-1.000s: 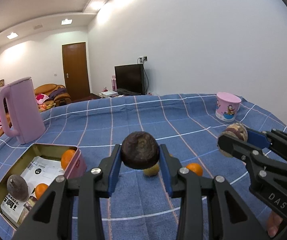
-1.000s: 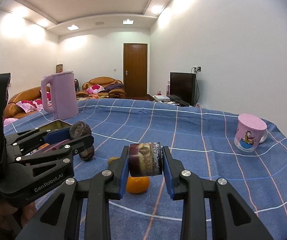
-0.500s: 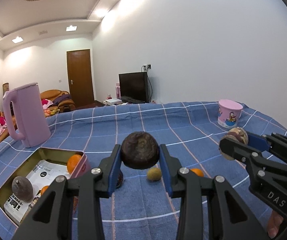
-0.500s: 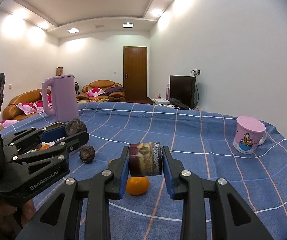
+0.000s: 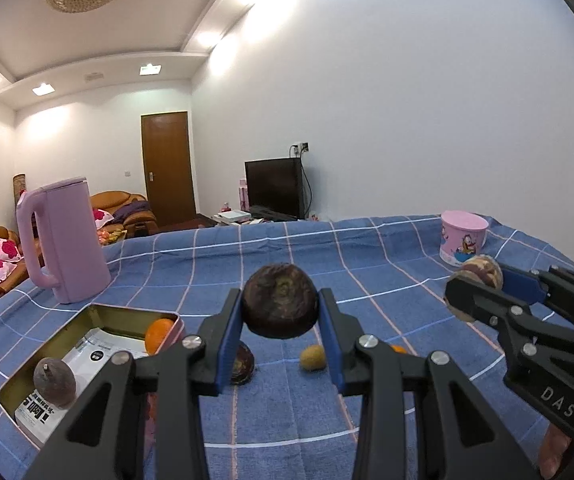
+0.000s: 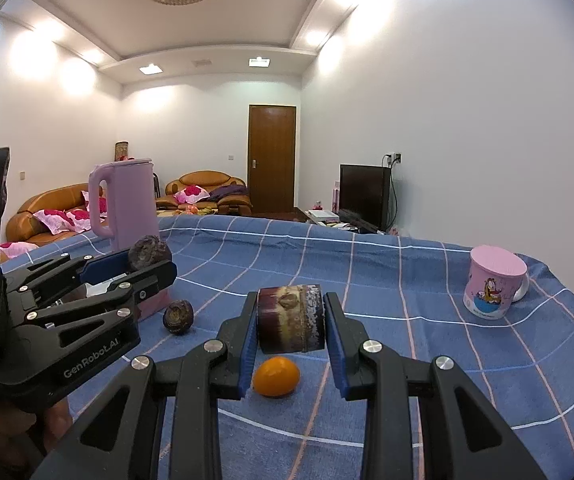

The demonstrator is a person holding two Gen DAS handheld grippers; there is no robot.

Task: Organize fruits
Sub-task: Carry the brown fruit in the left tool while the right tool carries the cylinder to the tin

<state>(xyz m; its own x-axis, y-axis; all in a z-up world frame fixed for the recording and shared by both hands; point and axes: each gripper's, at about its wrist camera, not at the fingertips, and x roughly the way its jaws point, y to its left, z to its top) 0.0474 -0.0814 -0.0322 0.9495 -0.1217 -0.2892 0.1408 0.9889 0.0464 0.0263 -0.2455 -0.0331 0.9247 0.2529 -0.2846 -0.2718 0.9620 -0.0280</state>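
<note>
Here, dark round fruit point(image 5: 280, 300) between left claw point(image 5: 280, 336) pads.

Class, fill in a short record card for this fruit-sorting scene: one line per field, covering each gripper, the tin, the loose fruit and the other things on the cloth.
left gripper: shut on a round dark fruit, above the cloth
right gripper: shut on a purple cut piece
tin: open, holds an orange, a dark fruit, printed paper
loose on cloth: orange, dark fruit, small yellow-green fruit
also on cloth: pink kettle, pink mug
</note>
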